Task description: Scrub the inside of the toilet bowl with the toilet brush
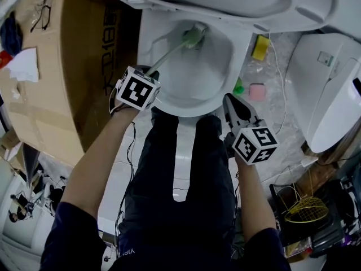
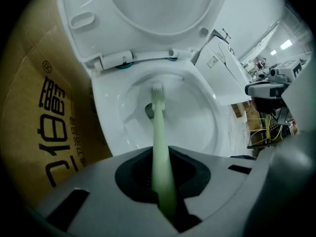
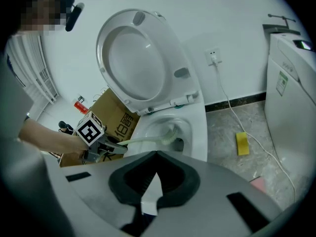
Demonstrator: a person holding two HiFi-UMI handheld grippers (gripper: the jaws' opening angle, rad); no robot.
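Head view first: looking down into a white ceramic toilet bowl, white seat and lid raised. Brown cardboard box hard against the bowl's left, printed KD18 and more that is unreadable. Yellow sponge, small green item and pink block on the marbled floor at right, near a white appliance. Pale green toilet brush reaching into the bowl, head deep near the back.

Left gripper view next: left gripper pinching the brush handle tight, bristles just beside the dark drain. Big Chinese characters on the box, plus a circled R.

Over to the right gripper view: right gripper with jaws pressed together, nothing held, off beside the bowl. White cord trailing down from a wall socket.
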